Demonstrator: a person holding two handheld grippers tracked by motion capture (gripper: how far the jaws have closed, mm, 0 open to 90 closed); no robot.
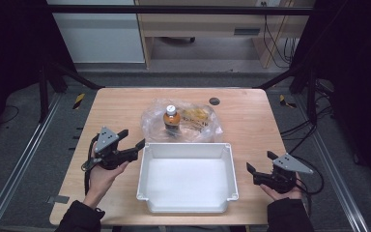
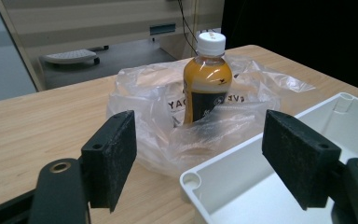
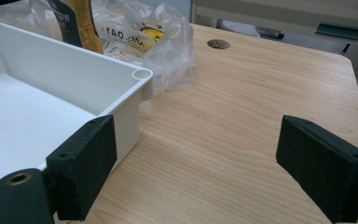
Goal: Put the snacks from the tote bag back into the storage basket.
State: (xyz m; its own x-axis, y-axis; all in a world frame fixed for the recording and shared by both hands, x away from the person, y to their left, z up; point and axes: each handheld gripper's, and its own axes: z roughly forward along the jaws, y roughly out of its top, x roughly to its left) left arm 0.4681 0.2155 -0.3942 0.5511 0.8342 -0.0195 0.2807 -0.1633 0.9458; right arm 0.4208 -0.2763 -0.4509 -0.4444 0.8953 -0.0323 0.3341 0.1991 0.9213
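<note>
A small bottle (image 1: 172, 119) (image 2: 207, 79) of orange drink with a white cap stands upright inside a crumpled clear plastic bag (image 1: 181, 121) (image 2: 168, 116) (image 3: 163, 37) near the middle of the wooden table. A yellow packet (image 1: 196, 117) lies in the bag to the bottle's right. In front of the bag sits an empty white bin (image 1: 187, 177) (image 2: 279, 186) (image 3: 37, 93). My left gripper (image 1: 131, 138) (image 2: 205, 158) is open just left of the bin's far left corner, jaws pointing at the bag. My right gripper (image 1: 260, 162) (image 3: 200, 168) is open to the right of the bin, holding nothing.
A round dark cable hole (image 1: 214, 101) (image 3: 218, 44) sits in the table (image 1: 251, 121) behind the bag. Black frame posts stand at both back corners. Beyond the table's far edge are a light wooden desk and hanging cables. Bare wood lies left and right of the bin.
</note>
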